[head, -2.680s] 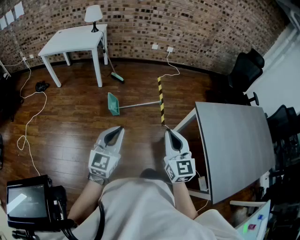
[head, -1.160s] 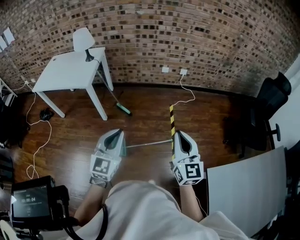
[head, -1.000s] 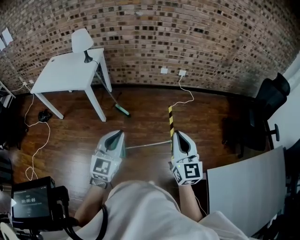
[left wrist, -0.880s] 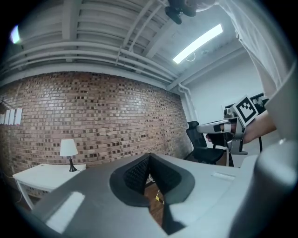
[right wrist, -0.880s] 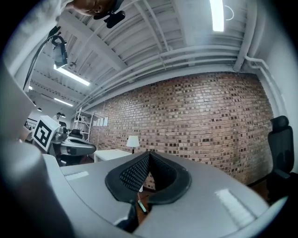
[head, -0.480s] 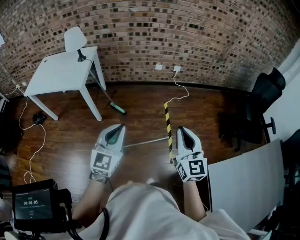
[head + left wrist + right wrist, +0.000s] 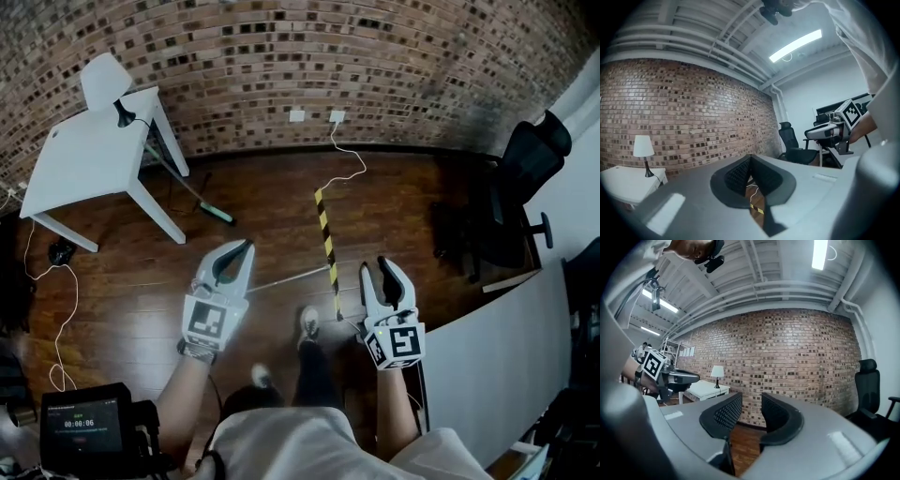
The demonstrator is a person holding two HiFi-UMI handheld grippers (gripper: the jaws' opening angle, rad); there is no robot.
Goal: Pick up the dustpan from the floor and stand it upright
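In the head view the dustpan's thin metal handle [image 7: 286, 277] lies on the wooden floor between my two grippers. Its green pan is hidden behind my left gripper [image 7: 246, 246]. That gripper is held level above the floor with its pads [image 7: 740, 171] closed together and nothing in them. My right gripper [image 7: 382, 272] hovers right of the handle's end, beside a yellow-and-black striped strip [image 7: 325, 234]. Its jaws are opening; a clear gap shows between the ribbed pads [image 7: 725, 413] and nothing is in it. Neither gripper touches the dustpan.
A white table [image 7: 84, 155] with a lamp [image 7: 105, 82] stands at the back left, a green-headed broom [image 7: 216, 214] leaning on it. A black office chair [image 7: 506, 197] and a grey tabletop [image 7: 487, 366] are on the right. Cables [image 7: 342, 164] run along the brick wall.
Both grippers moved forward and lower, and the view tilted down so the person's legs and shoes show. The right gripper's jaws went from shut to parted. The left stayed shut.
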